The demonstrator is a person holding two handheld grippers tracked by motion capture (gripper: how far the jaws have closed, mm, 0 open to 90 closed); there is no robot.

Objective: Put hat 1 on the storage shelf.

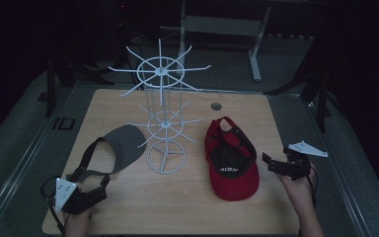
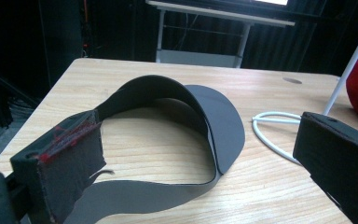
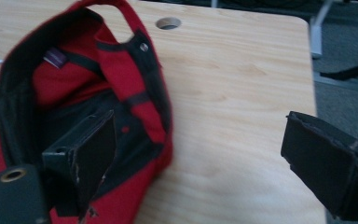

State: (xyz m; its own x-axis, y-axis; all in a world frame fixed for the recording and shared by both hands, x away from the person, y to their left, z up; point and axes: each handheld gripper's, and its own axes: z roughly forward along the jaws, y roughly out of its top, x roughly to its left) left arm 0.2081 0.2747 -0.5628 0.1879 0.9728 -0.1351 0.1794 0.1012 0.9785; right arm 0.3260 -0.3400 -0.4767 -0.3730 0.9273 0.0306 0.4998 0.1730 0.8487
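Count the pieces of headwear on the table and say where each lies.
2. The grey visor lies left of the white wire rack; the red cap lies upside down right of it.

Dim lab or test room: lone wooden table (image 1: 128, 106) with cable hole (image 1: 216, 105), black stands (image 1: 321, 101) alongside, metal-framed bench (image 1: 227, 24) behind.

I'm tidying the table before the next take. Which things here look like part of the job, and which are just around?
Likely part of the job:
red cap
grey visor
white wire rack
left gripper and right gripper, both open

Just around:
metal stand behind the table
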